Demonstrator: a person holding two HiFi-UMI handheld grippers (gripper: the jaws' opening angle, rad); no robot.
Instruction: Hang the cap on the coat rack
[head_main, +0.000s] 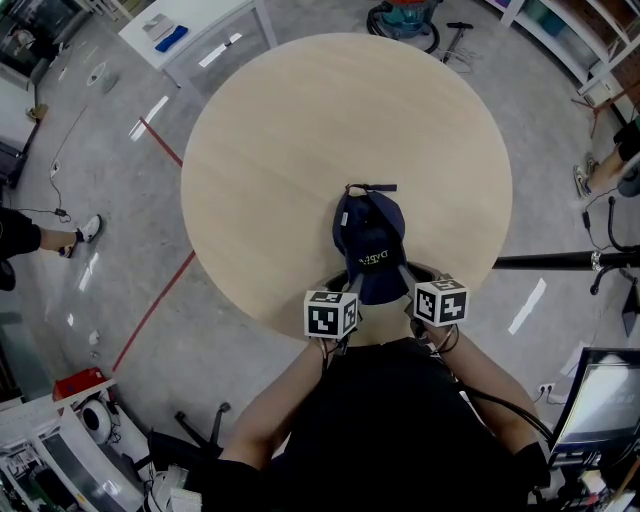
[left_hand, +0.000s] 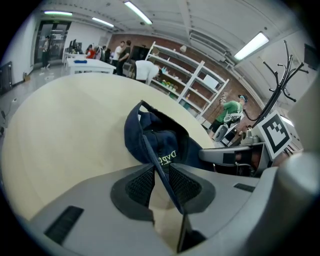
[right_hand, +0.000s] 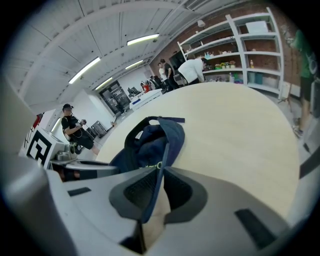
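A dark navy cap (head_main: 370, 240) lies on the round pale wooden table (head_main: 300, 130), its brim toward me at the near edge. My left gripper (head_main: 351, 284) is on the brim's left side and my right gripper (head_main: 406, 273) on its right side. In the left gripper view the thin brim edge (left_hand: 160, 165) runs between the pads of the left gripper (left_hand: 161, 176), which is shut on it. The right gripper view shows the right gripper (right_hand: 157, 187) pinching the brim, with the cap (right_hand: 150, 145) just beyond. A black coat rack (left_hand: 280, 75) stands off to the right.
A black pole (head_main: 560, 262) reaches in beside the table's right edge. A white side table (head_main: 190, 35) stands at the far left and a vacuum (head_main: 405, 20) beyond the table. White shelving (left_hand: 190, 80) and several people are in the background. Red tape lines (head_main: 160, 300) mark the floor.
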